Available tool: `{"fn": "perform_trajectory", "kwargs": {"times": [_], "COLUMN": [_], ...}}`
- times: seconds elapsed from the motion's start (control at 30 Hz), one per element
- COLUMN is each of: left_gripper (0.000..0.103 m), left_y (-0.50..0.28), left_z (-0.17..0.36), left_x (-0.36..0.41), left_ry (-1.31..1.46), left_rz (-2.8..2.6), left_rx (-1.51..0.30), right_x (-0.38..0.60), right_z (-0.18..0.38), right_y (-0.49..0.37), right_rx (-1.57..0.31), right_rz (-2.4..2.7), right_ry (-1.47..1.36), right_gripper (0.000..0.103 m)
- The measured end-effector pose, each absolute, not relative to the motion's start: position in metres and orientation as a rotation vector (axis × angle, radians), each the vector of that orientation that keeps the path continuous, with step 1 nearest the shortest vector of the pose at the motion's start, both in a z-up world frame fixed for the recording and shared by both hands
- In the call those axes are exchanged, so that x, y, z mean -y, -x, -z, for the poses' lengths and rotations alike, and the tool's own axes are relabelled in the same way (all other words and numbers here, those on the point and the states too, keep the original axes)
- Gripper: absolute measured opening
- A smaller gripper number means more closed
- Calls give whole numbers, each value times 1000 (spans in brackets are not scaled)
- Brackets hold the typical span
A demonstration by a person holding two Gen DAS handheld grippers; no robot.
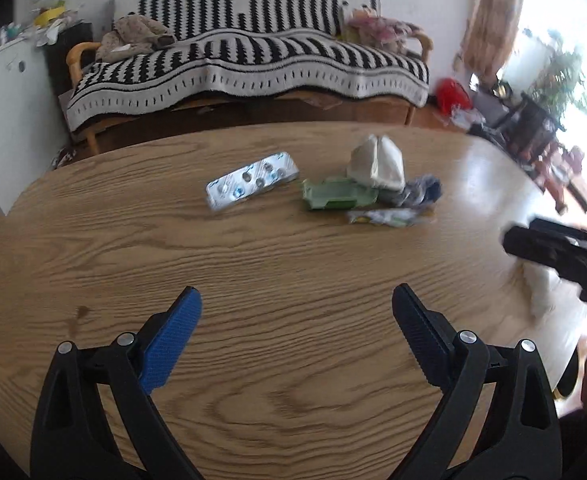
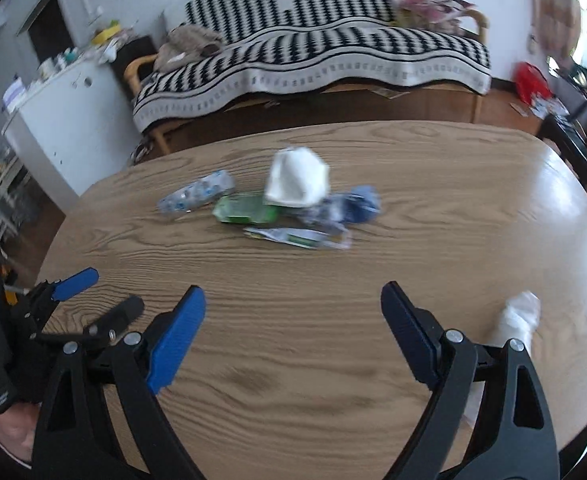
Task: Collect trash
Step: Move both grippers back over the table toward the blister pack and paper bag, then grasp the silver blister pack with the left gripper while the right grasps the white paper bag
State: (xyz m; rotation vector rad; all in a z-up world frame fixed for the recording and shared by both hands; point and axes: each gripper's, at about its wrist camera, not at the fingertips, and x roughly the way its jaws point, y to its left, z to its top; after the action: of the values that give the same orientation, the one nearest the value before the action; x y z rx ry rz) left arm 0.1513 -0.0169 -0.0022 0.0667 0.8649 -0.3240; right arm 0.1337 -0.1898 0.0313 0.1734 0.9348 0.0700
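A small heap of trash lies near the far side of the oval wooden table (image 1: 253, 272): a silver blister pack (image 1: 251, 184), a green wrapper (image 1: 335, 196), a white crumpled paper (image 1: 377, 162), a blue-grey plastic scrap (image 1: 419, 192) and a thin printed sachet (image 1: 385, 216). The right wrist view shows the same blister pack (image 2: 197, 196), green wrapper (image 2: 247, 210), white paper (image 2: 297, 178) and sachet (image 2: 297, 238). My left gripper (image 1: 297, 312) hangs open over bare wood, well short of the heap. My right gripper (image 2: 293, 312) is open too, nothing between its fingers. A white wad (image 2: 519, 318) lies by its right finger.
A sofa with a black-and-white striped blanket (image 1: 249, 60) stands behind the table. A white cabinet (image 2: 65, 120) is at the left, a red bag (image 1: 451, 94) and dark furniture at the right by a bright window. A hand (image 2: 11, 430) holds the left gripper (image 2: 93, 300).
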Motion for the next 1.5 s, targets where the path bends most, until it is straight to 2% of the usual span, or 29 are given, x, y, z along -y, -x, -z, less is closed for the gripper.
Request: {"fn": "perform_trajectory", "kwargs": {"times": [0.3,0.77,0.93,1.07,1.1,1.13,1.17,1.27,1.3,1.33,1.37,1.5], "left_gripper": [93,93,93,93,92,89,85,51,35,32,24,21], "left_y": [-162,-288,-304,-314,-316,-317,-317,-313,-312,-312,-311,-304], "left_z": [8,50,69,71,71,71,71,69,68,67,66,63], "left_x": [2,29,38,36,37,38,37,36,36,34,32,25], "left_ry": [-97,-167,-269,-243,-248,-248,-234,-214,-216,-217,-199,-161], "left_rz": [299,292,309,305,294,291,307,327,315,299,307,300], "left_rx": [-838,-867,-887,-896,-897,-905,-906,-898,-898,-906,-913,-920], "right_x": [178,192,200,197,196,195,195,194,191,190,188,186], "right_z": [-3,17,43,59,60,62,63,62,61,58,54,35], "right_y": [-152,-270,-297,-311,-312,-313,-314,-315,-313,-311,-309,-296], "right_rx": [-955,-946,-992,-1026,-1030,-1032,-1040,-1034,-1027,-1016,-1004,-961], "right_rz": [-106,-46,-45,-67,-68,-69,-72,-94,-102,-103,-106,-122], "right_ry": [-154,-125,-117,-124,-118,-112,-107,-126,-122,-113,-104,-109], "right_gripper": [86,86,86,86,82,79,66,58,56,55,54,54]}}
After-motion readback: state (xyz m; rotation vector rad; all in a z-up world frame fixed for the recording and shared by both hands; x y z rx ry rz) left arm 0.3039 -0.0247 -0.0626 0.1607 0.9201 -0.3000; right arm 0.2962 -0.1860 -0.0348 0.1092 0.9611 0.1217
